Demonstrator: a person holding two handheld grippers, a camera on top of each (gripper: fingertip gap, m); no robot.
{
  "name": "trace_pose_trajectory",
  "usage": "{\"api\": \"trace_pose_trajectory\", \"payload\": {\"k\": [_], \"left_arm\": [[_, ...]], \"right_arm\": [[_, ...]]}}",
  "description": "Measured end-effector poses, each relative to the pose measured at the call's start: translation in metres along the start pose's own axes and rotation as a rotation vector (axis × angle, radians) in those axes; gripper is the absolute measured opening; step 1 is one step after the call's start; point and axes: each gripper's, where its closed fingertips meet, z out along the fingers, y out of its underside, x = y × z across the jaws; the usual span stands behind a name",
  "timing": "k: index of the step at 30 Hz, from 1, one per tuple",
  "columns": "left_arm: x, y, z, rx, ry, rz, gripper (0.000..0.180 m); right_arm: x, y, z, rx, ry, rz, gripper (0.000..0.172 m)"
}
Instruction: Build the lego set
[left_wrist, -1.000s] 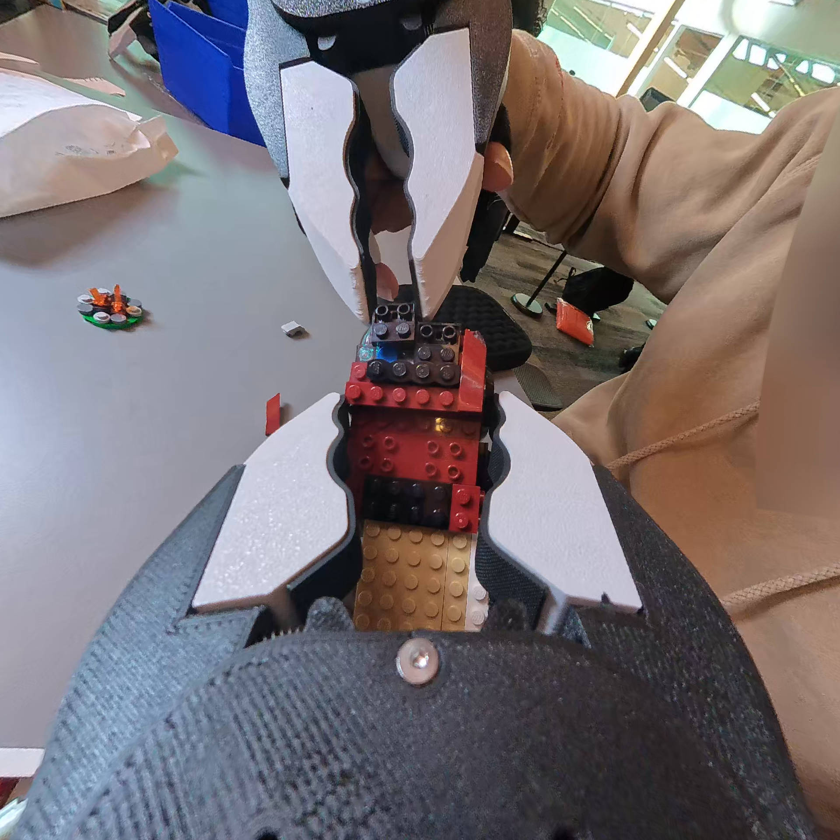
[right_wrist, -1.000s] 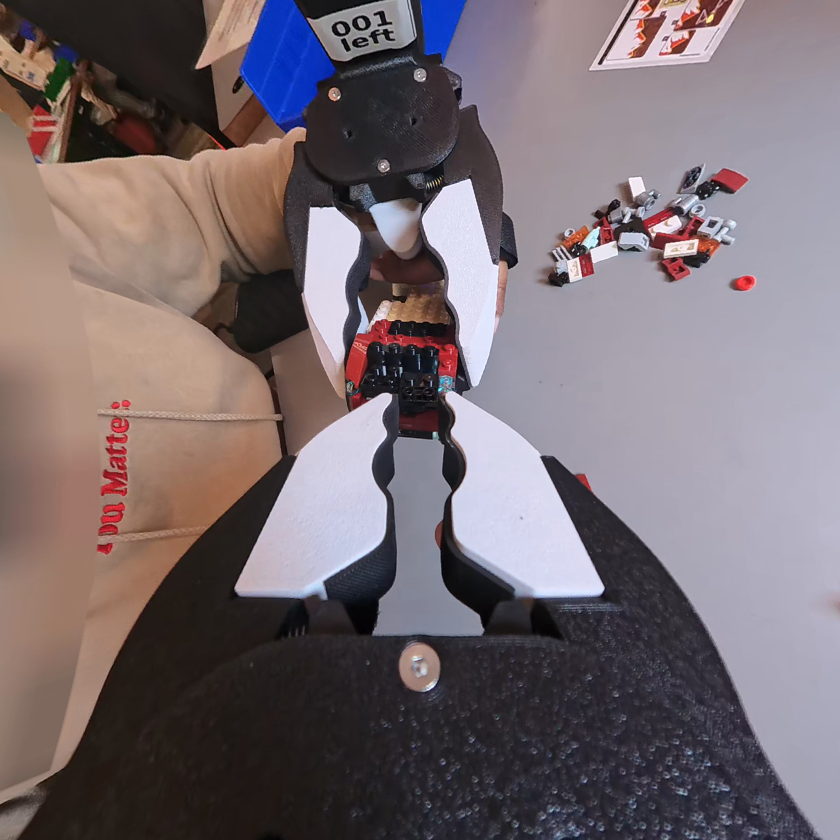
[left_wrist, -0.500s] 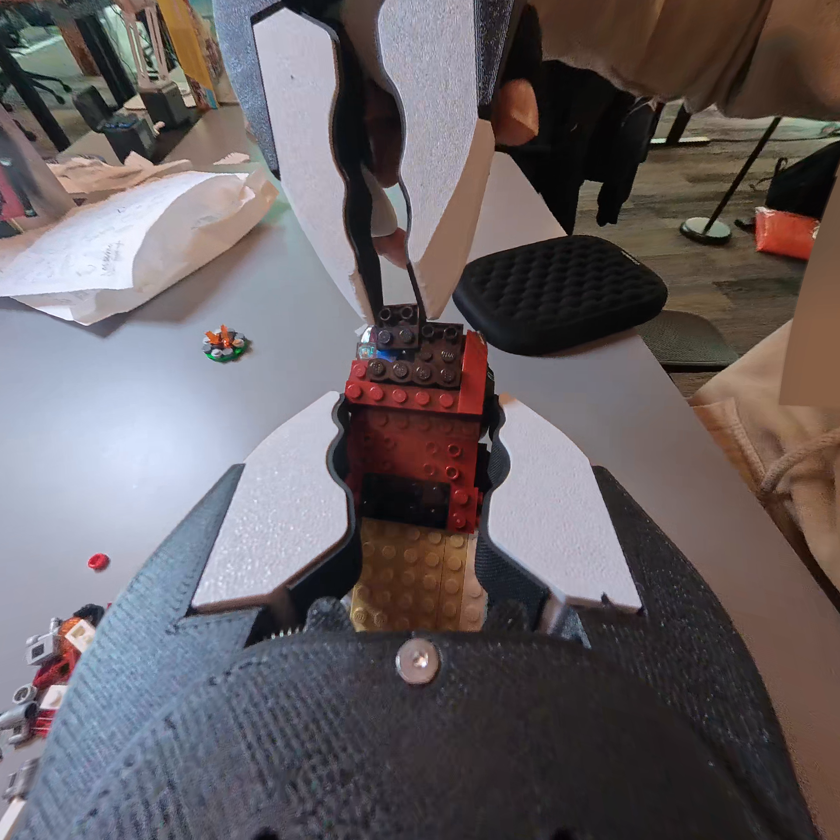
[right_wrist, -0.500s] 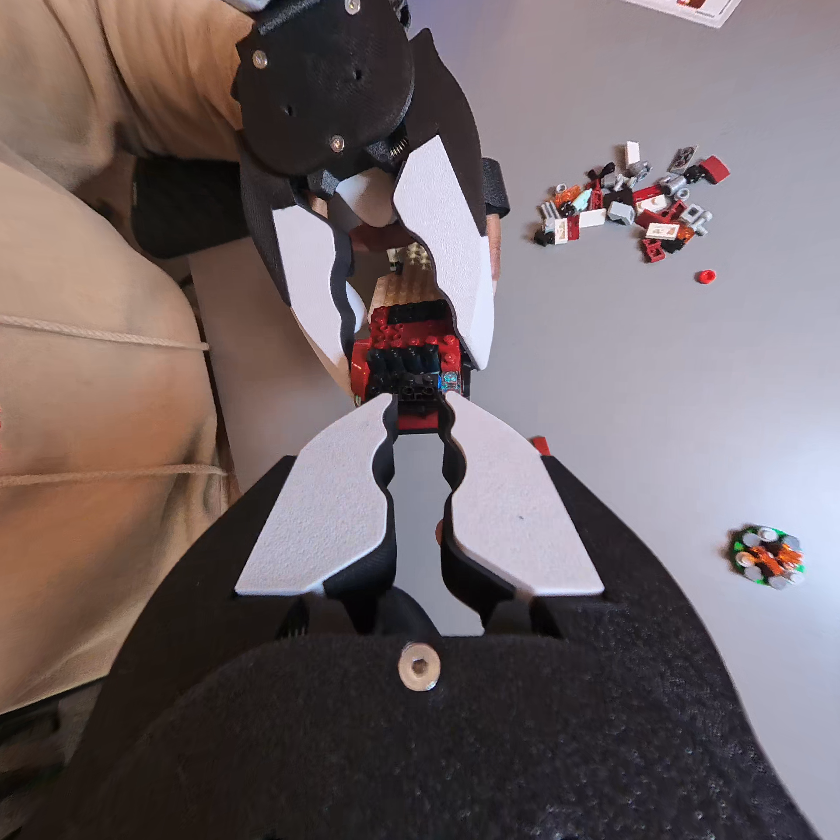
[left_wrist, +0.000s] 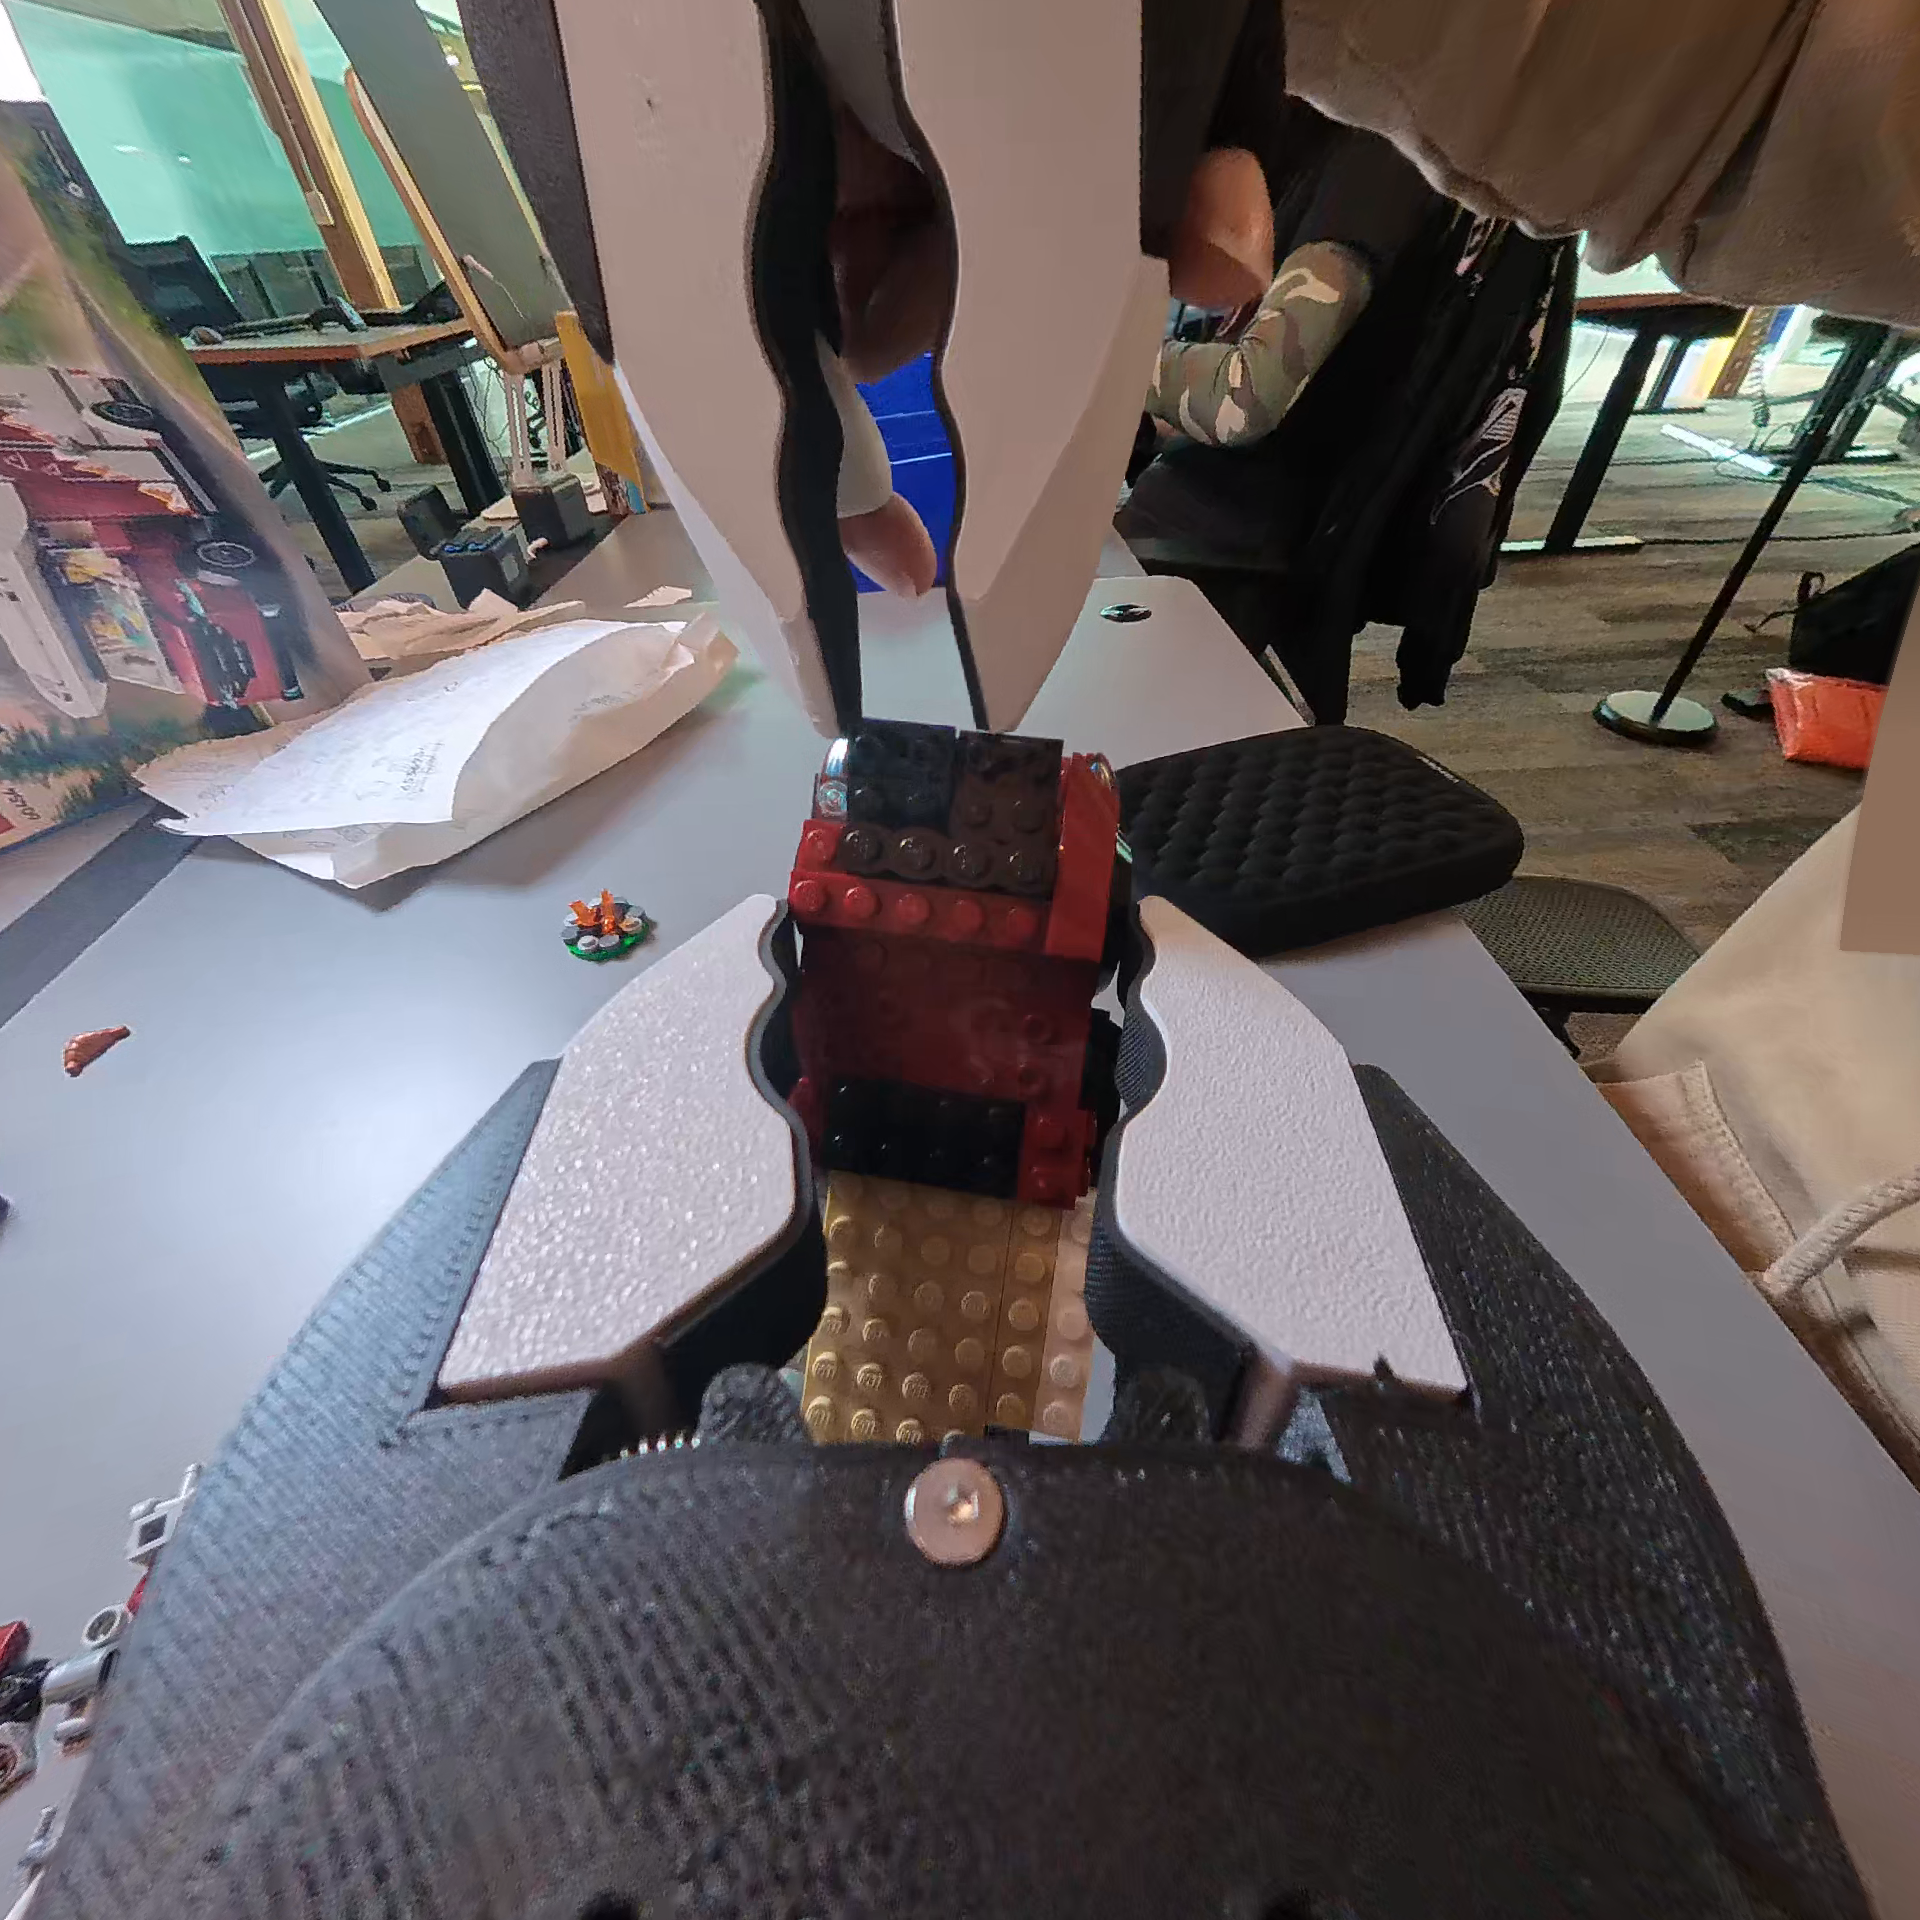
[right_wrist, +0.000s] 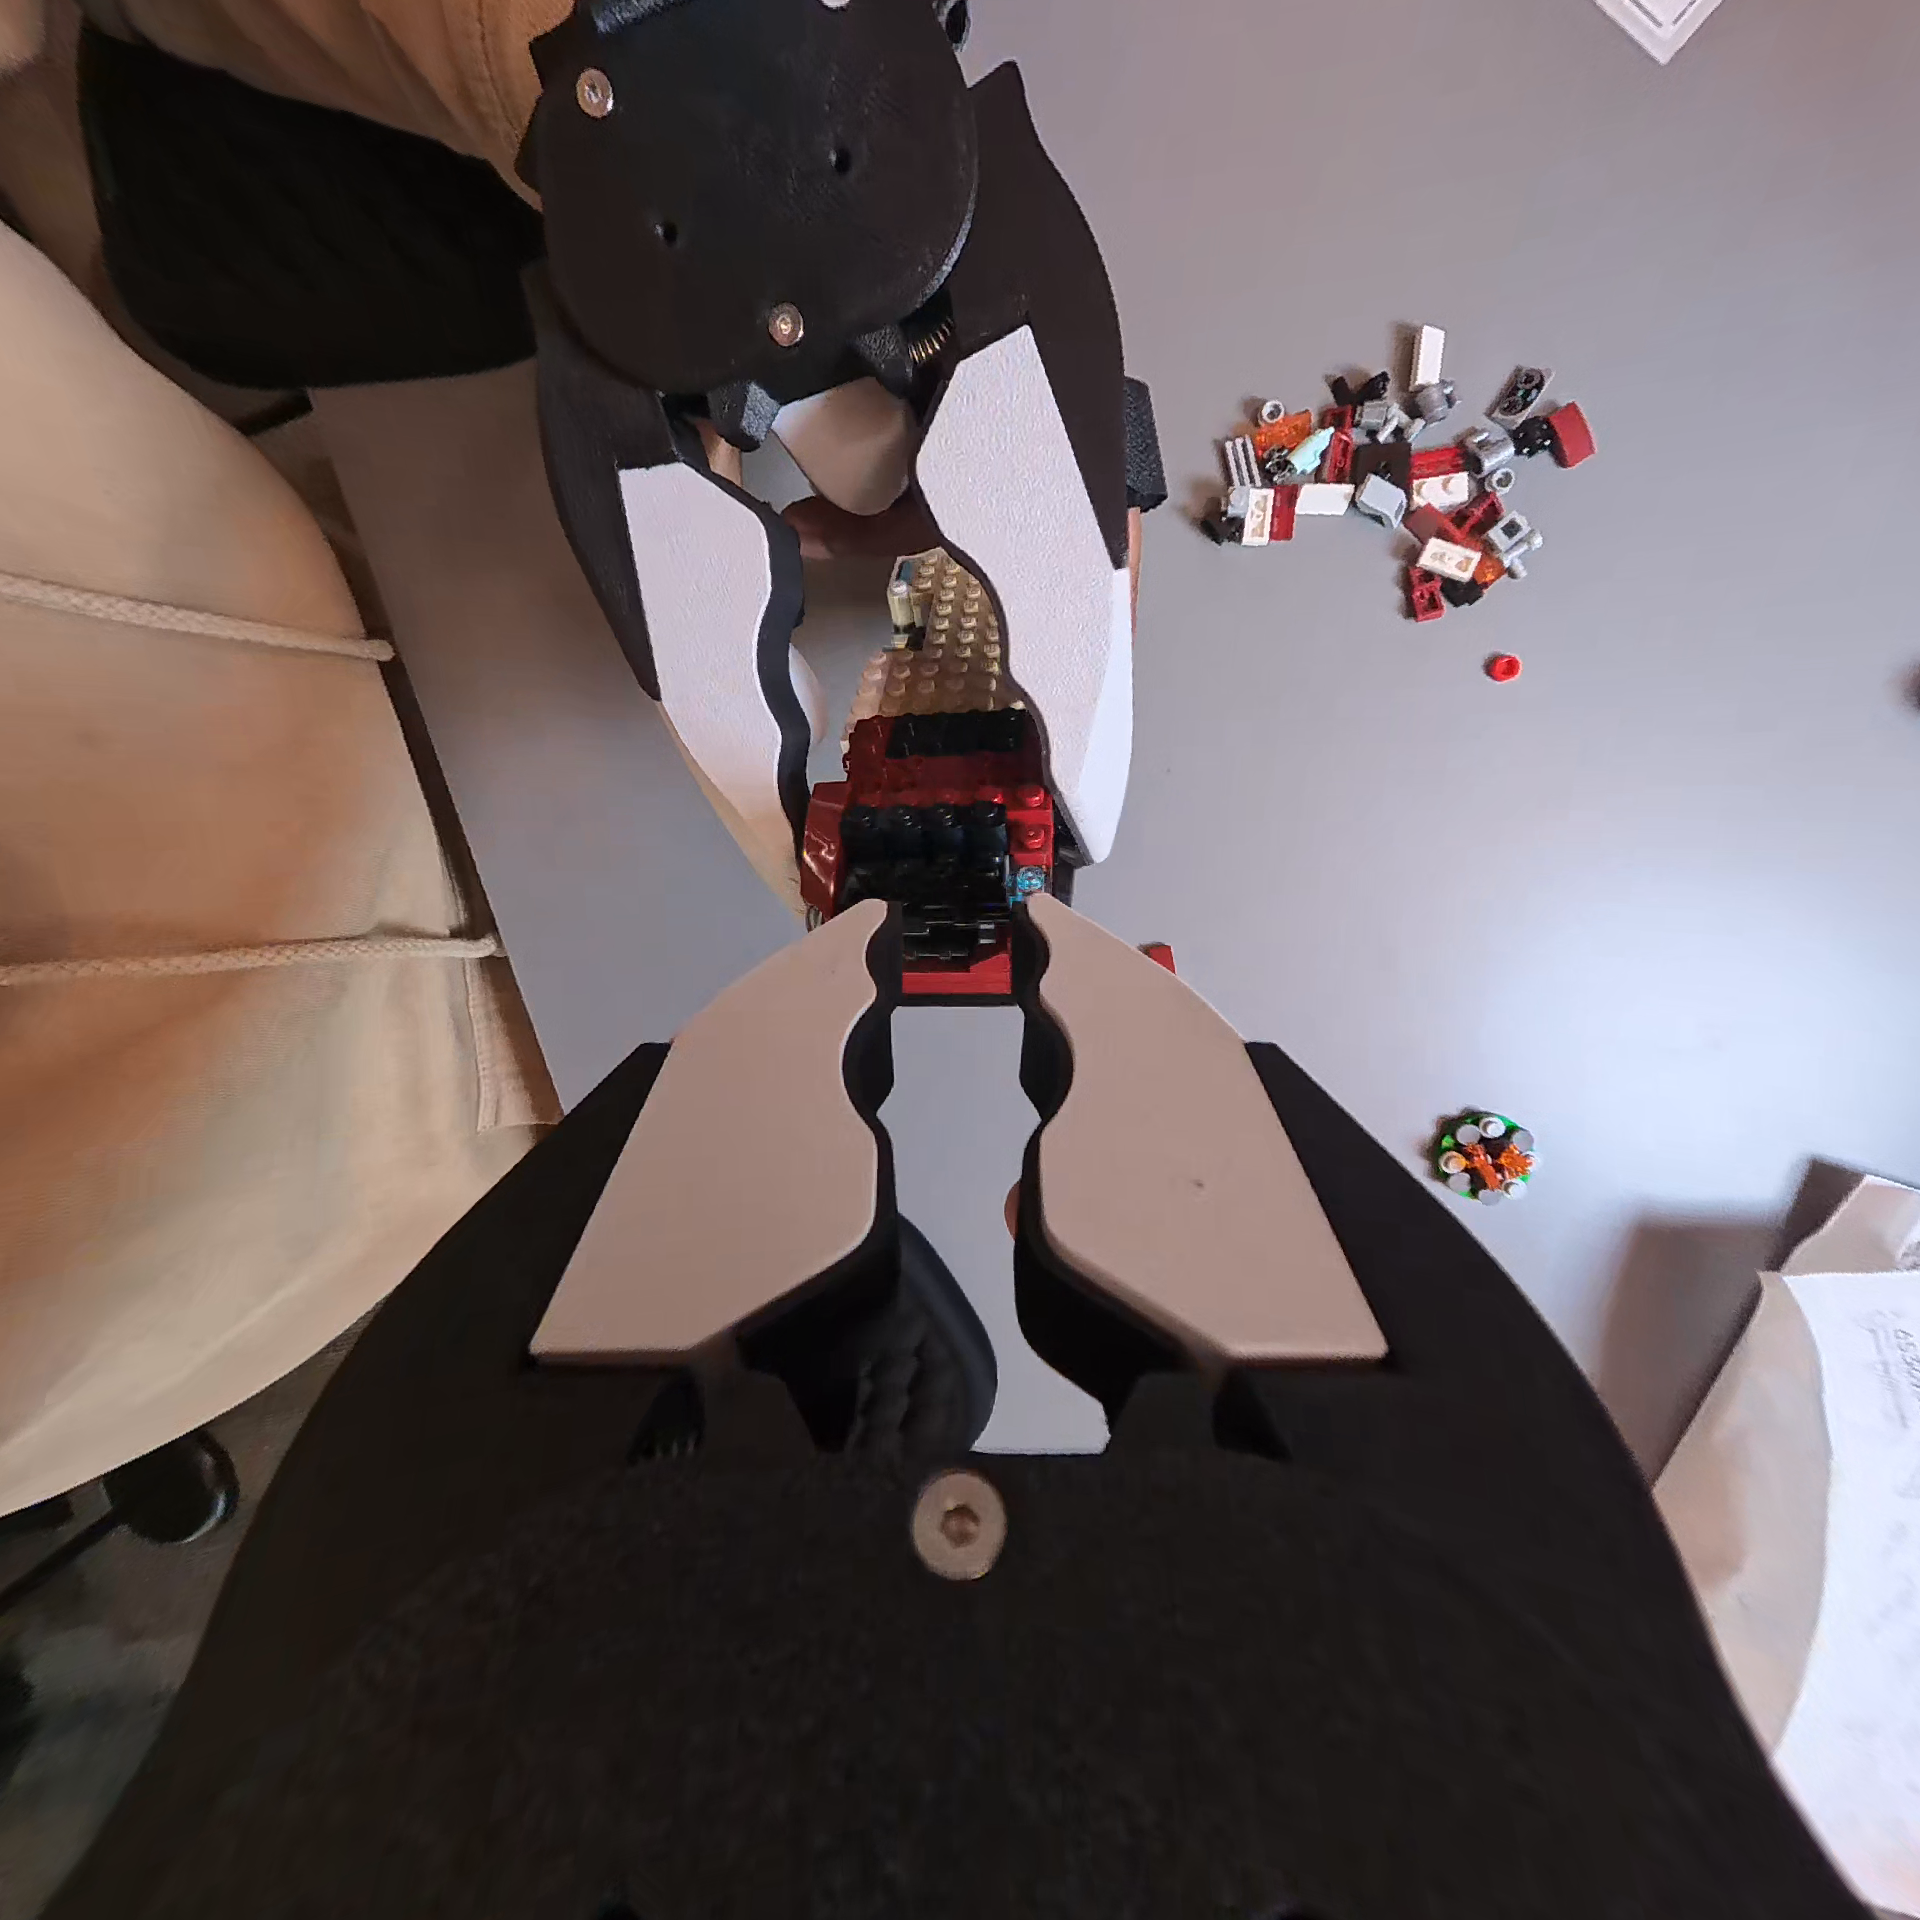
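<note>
Red-and-tan brick model (left_wrist: 940, 1018), lengthwise in left claw (left_wrist: 951, 935), black end toward right claw (right_wrist: 956, 920)

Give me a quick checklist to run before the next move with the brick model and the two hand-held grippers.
1. Left hand-held gripper clamped on the brick model, pads against both red sides: ok.
2. Model clear of the table, held in the air: ok.
3. Right hand-held gripper lined up on the small black brick at the model's front end: ok.
4. Right fingertips pressing that black brick: cannot tell; they reach it, contact unclear.
5. Loose brick pile away from both grippers: ok.
6. Round green piece on the table, apart from the model: ok.
</note>
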Motion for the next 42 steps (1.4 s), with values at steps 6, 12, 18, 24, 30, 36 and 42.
{"api": "trace_pose_trajectory", "payload": {"k": [6,12,18,24,30,36,42], "left_arm": [[0.002,-0.006,-0.005,0.028,0.014,-0.004,0.060],[0.005,-0.006,-0.005,0.034,0.038,-0.020,0.060],[0.007,-0.008,-0.009,0.063,0.087,-0.066,0.060],[0.011,-0.007,-0.011,0.068,0.138,-0.063,0.060],[0.025,-0.009,-0.022,0.110,0.307,-0.080,0.060],[0.043,-0.016,-0.041,0.173,0.537,-0.167,0.059],[0.051,-0.018,-0.051,0.186,0.635,-0.209,0.060]], "right_arm": [[0.000,-0.008,-0.006,0.022,0.019,0.003,0.020],[0.006,-0.014,-0.018,0.121,0.058,-0.036,0.012],[0.000,-0.020,-0.010,0.170,0.038,-0.121,0.006],[-0.003,-0.020,-0.010,0.170,0.039,-0.250,0.012],[-0.014,-0.014,-0.013,0.080,0.013,-0.463,0.017],[-0.026,-0.028,-0.009,0.138,-0.121,-0.487,0.013],[-0.037,-0.041,-0.004,0.260,-0.312,-0.436,0.012]]}}
